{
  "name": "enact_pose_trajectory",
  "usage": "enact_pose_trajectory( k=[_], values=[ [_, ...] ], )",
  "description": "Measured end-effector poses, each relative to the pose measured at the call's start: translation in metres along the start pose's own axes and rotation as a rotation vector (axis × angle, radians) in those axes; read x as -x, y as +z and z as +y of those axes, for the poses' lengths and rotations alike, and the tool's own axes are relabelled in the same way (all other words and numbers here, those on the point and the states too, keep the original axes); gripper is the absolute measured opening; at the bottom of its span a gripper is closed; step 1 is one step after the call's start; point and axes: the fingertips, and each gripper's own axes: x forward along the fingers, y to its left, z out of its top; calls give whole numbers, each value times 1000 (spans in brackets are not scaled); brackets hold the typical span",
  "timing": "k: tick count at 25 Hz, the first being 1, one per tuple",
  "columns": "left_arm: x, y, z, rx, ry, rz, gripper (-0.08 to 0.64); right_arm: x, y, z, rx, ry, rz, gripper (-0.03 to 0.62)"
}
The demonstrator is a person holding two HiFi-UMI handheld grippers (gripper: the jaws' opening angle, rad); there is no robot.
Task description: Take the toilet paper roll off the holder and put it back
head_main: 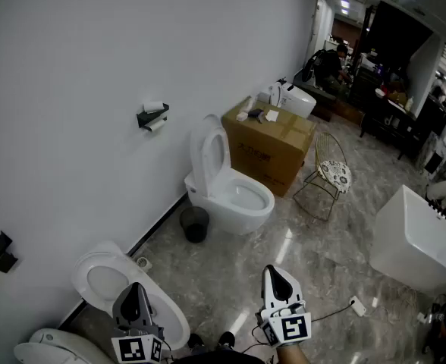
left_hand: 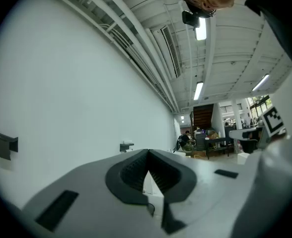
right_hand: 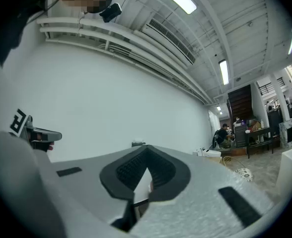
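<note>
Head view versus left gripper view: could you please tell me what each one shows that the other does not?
Only the head view shows the black bin on the floor beside the open toilet. Only the left gripper view shows the ceiling lights and, close up, the left gripper's fingers meeting with nothing between them. Both show the white wall and the toilet paper holder mounted on it.
</note>
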Motion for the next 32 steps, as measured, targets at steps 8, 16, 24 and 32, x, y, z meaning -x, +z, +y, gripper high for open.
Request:
enact_pose_trajectory(
  k=[8,16,24,32],
  values=[
    [-2,-1,-2,3,-11,7,3,0,-3,2,2,-4,9,-3],
    [-5,-4,-1,3,-19,15,3,0,-3,1,-16,0,-1,-1],
    [-8,-4,-1,4,-24,13,3,-3,3,0,-37,7,-7,31],
    [-9,-2,-4,6,-37,5,3,-5,10,8,-1,43,-9,190]
  ],
)
